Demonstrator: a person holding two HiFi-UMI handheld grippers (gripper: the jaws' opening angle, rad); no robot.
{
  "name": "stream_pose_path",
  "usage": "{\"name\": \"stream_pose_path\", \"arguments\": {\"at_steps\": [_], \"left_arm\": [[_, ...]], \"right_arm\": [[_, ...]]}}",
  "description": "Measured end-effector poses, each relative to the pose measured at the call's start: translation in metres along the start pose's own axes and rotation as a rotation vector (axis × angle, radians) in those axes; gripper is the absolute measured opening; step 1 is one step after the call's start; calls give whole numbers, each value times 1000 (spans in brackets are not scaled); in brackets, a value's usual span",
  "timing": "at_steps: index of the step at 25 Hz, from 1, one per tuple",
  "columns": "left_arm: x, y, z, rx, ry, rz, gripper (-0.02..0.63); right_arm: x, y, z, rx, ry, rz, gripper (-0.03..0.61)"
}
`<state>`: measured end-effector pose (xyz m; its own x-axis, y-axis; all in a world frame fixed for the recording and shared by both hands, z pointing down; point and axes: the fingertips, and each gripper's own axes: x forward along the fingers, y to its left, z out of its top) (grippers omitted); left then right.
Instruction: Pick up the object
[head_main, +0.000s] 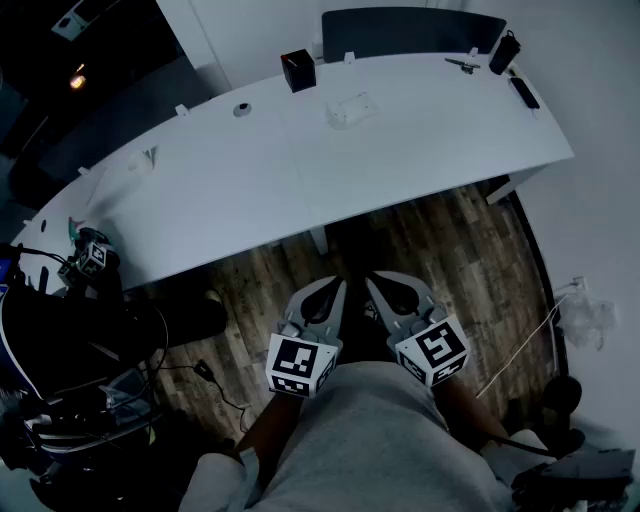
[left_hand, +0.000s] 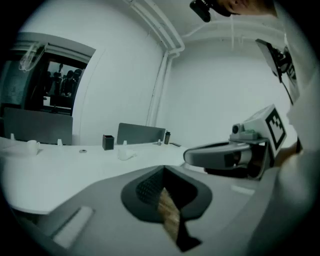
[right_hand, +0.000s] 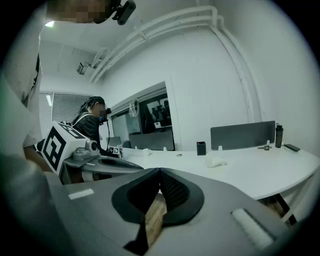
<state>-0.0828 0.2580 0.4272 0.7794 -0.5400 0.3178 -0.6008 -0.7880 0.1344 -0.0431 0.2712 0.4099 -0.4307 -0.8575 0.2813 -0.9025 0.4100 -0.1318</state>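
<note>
Down by the person's lap, over the brown wood-plank floor (head_main: 470, 240), the left gripper (head_main: 337, 286) and the right gripper (head_main: 373, 282) hang side by side, their tips pointing toward the table and nearly meeting. Each gripper's own view shows its grey jaws pressed together with nothing between them; only a strip of floor shows through the notch behind the tips. Both grippers carry black-and-white marker cubes at the near end, just above the person's grey garment (head_main: 380, 440).

Beyond them spreads the long white curved table (head_main: 420, 150), its near edge well apart from both grippers. Toward its far middle lies the small pale object (head_main: 350, 109), untouched; its material cannot be told. Just left of it and farther off stands a black square box (head_main: 298, 70), and farther left lies a small round disc (head_main: 242, 110). A dark grey divider panel (head_main: 410, 30) rises along the far edge. At the far right end stand a dark bottle (head_main: 503, 52) and a flat black slab (head_main: 524, 92). By the table's near left end, another marker cube (head_main: 92, 258) shows amid dark gear.
</note>
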Motion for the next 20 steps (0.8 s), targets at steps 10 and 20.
{"name": "stream_pose_path", "arguments": {"at_steps": [10, 20], "left_arm": [[92, 4, 29, -4, 33, 36, 0], [138, 31, 30, 29, 118, 109, 1]], "right_arm": [[11, -99, 19, -10, 16, 10, 2], [39, -156, 4, 37, 70, 41, 2]]}}
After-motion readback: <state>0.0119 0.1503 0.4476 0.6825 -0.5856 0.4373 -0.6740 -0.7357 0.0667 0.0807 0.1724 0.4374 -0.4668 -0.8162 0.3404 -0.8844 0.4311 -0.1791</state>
